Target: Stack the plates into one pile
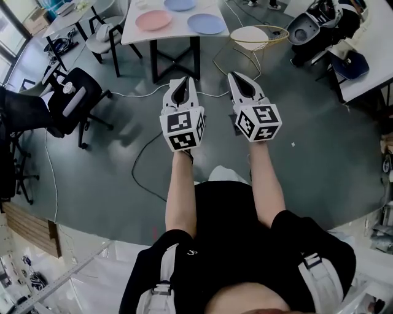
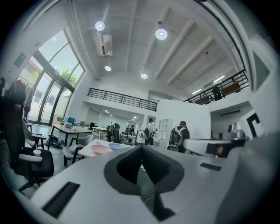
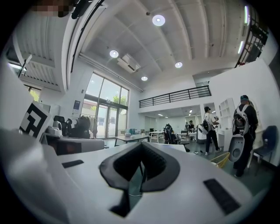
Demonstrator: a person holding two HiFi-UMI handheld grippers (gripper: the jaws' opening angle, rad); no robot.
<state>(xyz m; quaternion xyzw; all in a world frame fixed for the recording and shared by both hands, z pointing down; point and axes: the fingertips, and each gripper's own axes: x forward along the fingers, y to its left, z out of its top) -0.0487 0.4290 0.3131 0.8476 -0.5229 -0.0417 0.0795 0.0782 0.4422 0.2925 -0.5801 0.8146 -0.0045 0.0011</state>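
Observation:
Three plates lie apart on a white table (image 1: 138, 34) at the far side: a pink plate (image 1: 152, 20), a blue plate (image 1: 206, 23) and another blue plate (image 1: 180, 4) cut by the top edge. My left gripper (image 1: 182, 82) and right gripper (image 1: 242, 78) hang side by side over the grey floor, short of the table, both shut and empty. In the left gripper view the pink plate (image 2: 101, 149) and a blue plate (image 2: 117, 146) show just past the shut jaws of the left gripper (image 2: 141, 147). The right gripper (image 3: 141, 144) points at the table's white top (image 3: 173, 147).
A black office chair (image 1: 72, 93) stands at left, a grey chair (image 1: 104, 34) beside the table. A yellow wire basket (image 1: 258, 37) sits right of the table, with white cables on the floor (image 1: 144, 153). A dark machine (image 1: 310, 27) stands far right. People (image 3: 209, 127) stand further back.

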